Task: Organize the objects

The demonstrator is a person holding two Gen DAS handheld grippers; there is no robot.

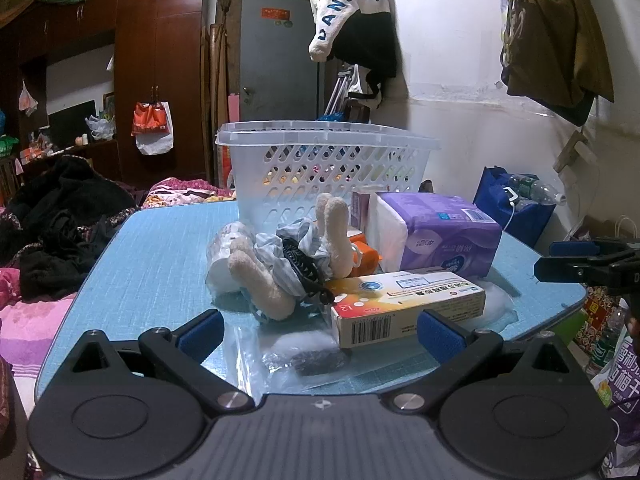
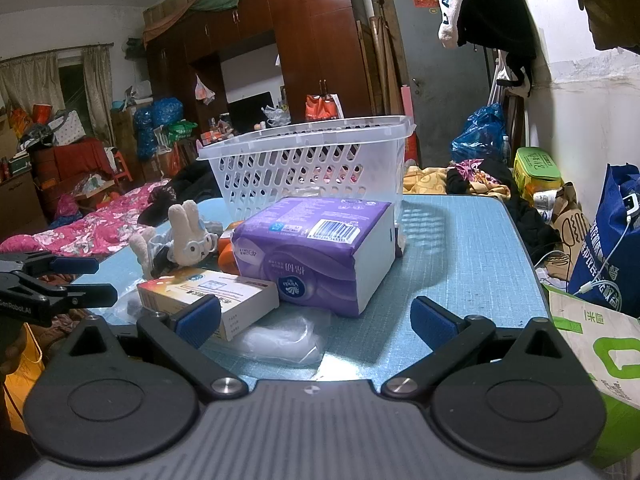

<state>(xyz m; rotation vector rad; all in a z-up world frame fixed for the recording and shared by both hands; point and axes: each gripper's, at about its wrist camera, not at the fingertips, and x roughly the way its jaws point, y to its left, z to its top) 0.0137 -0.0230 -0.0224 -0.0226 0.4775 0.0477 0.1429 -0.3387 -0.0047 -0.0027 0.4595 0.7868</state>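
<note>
A white perforated basket [image 1: 320,168] [image 2: 312,164] stands at the far side of the blue table [image 1: 160,264] [image 2: 460,248]. In front of it lie a purple tissue pack [image 1: 436,232] [image 2: 316,248], a medicine box [image 1: 408,306] [image 2: 208,292], a plush rabbit [image 1: 280,256] [image 2: 180,236], an orange box [image 1: 364,254] and clear plastic bags [image 2: 284,340]. My left gripper [image 1: 320,334] is open and empty just before the medicine box. My right gripper [image 2: 316,322] is open and empty, near the tissue pack and medicine box.
A bed with pink bedding and dark clothes [image 1: 48,240] lies left of the table. A blue bag [image 2: 608,248] and cartons [image 2: 600,356] stand right of it. Clothes hang on the wall [image 1: 356,28]. The right gripper shows at the left wrist view's right edge [image 1: 588,264].
</note>
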